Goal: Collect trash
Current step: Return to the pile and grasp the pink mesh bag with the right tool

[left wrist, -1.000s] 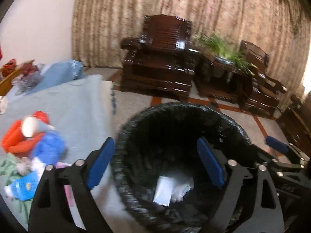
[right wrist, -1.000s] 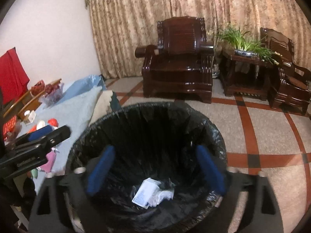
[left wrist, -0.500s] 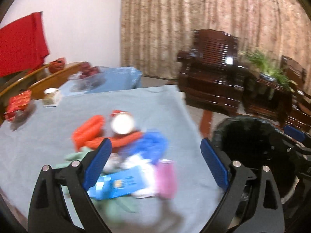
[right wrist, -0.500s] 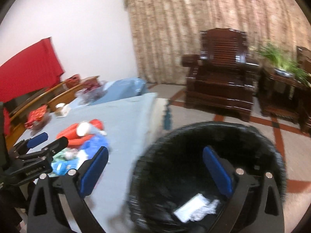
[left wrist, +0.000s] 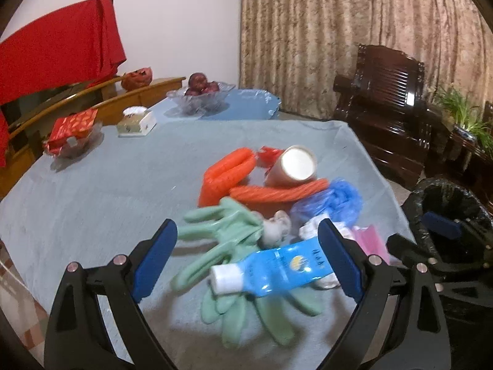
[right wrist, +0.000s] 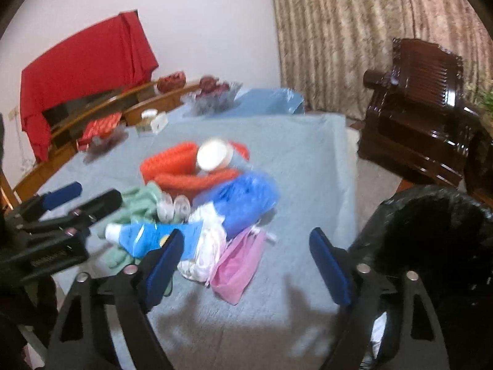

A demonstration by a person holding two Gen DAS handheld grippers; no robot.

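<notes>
We hold our left gripper (left wrist: 246,262) spread wide, empty, the blue bottle (left wrist: 277,269) just ahead; our right gripper (right wrist: 246,265) is closing, empty, above the pink packet (right wrist: 238,265), bin (right wrist: 431,246) to its right for dropping.

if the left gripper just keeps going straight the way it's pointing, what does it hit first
Most likely the blue tube with the white cap, lying on the green rubber gloves between the left gripper's open fingers. Depth is hard to judge through the fisheye.

Fruit bowl (left wrist: 200,98) (apples, perhaps), dark armchair (left wrist: 391,108)
</notes>
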